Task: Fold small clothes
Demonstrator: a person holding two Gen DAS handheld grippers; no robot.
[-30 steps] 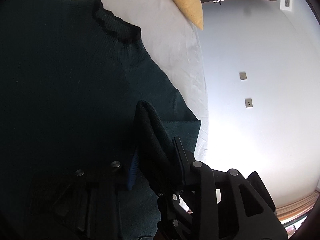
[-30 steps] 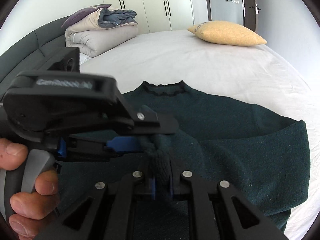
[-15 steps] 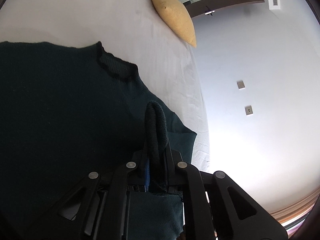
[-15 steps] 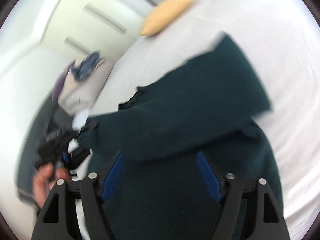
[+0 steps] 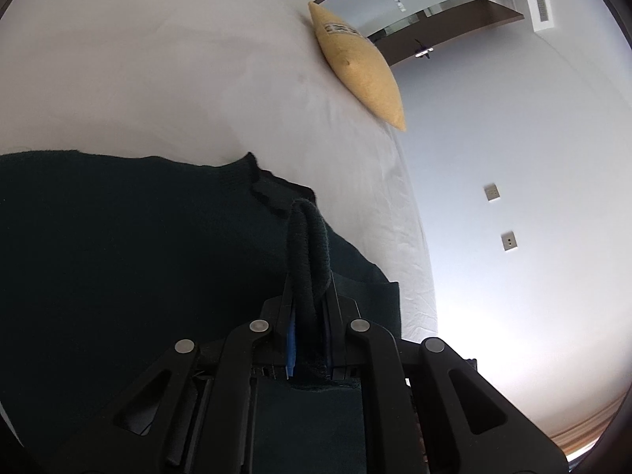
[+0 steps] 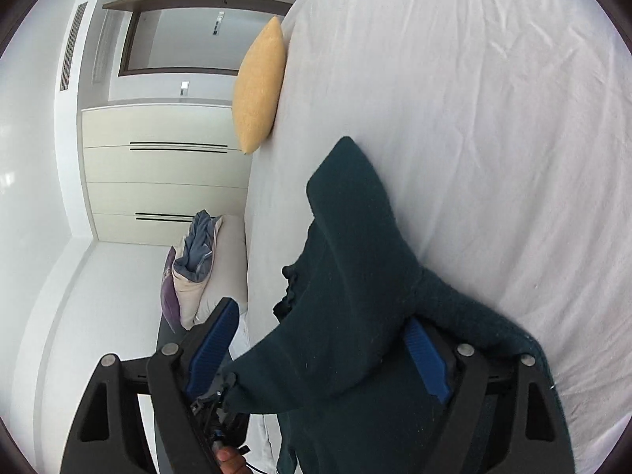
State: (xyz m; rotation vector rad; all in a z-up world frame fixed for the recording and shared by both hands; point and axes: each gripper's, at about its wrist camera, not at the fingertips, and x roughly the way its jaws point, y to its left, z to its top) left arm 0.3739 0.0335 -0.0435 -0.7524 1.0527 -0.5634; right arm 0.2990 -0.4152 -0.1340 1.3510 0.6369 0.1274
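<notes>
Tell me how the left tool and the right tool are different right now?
The left tool is squeezed shut on a bunched fold of the dark green knitted sweater; the right tool has its blue pads far apart and its jaws are opening. The left tool pinches the sweater tightly, while the sweater only drapes loosely between the right tool's pads. Both are black tools with blue pads, over the white bed sheet.

Both wrist views set close over sweater (image 5: 118, 256) (image 6: 355, 296), rolled opposite ways; yellow pillow (image 5: 359, 67) (image 6: 256, 87) shared, upper frame.
</notes>
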